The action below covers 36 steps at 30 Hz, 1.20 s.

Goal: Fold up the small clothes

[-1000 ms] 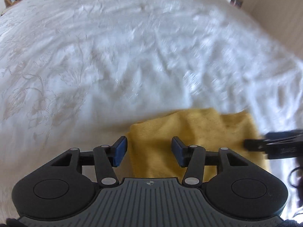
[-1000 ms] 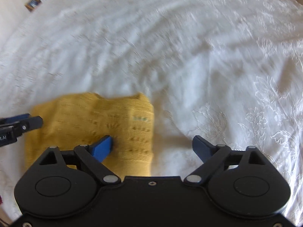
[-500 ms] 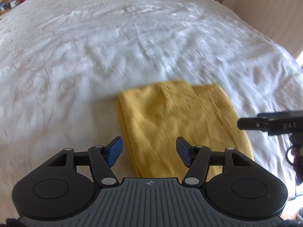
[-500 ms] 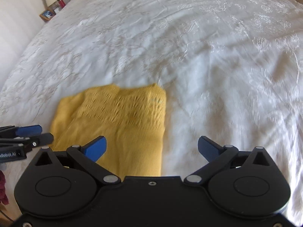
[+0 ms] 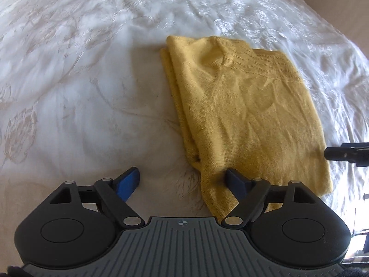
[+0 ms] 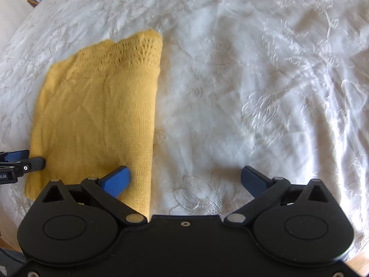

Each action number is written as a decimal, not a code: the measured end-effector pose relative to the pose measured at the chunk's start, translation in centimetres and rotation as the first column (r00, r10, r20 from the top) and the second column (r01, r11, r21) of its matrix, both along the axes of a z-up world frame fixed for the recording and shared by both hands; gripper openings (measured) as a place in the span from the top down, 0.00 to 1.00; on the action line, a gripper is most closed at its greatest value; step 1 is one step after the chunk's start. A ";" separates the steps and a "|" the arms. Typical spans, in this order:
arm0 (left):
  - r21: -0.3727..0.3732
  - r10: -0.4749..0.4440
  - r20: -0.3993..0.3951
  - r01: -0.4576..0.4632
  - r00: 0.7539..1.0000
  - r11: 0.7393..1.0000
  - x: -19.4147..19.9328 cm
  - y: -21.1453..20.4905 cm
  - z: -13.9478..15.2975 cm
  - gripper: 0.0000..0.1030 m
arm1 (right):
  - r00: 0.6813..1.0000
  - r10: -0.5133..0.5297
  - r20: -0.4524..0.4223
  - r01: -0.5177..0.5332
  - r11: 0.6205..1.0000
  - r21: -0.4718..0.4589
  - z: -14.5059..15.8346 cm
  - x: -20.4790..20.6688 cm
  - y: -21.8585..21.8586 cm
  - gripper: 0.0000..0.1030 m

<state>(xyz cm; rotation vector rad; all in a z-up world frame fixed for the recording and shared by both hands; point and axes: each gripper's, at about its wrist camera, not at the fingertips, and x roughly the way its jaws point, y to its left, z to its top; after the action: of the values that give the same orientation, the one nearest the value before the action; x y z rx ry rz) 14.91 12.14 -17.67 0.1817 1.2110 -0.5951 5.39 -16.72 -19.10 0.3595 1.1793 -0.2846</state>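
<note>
Yellow knit, a small folded sweater, lies flat on the white embroidered bedspread with its lacy patterned edge at the far end. My left tool is spreading its jaws above the garment's near left corner, one blue pad over the knit and the other over bare bedspread, pressing nothing. My right tool stands wide and released over the sweater's near right edge, gripping nothing.

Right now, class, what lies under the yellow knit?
Under the folded knit only the white bedspread shows, spreading out past every edge. Its lower layers peek out along one side; anything between or beneath them is covered.
</note>
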 end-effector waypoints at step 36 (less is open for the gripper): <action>0.047 0.225 0.369 -0.260 0.902 0.964 -14.5 -3.3 15.1 0.10 | 0.874 0.153 0.460 -0.123 0.988 -0.094 14.2 -11.0 6.8 0.00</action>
<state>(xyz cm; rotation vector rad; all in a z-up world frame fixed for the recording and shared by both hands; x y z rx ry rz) 0.36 8.84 -2.57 0.2063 0.8859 -0.2680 -5.61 -9.96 -4.89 0.2669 0.7123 -0.0978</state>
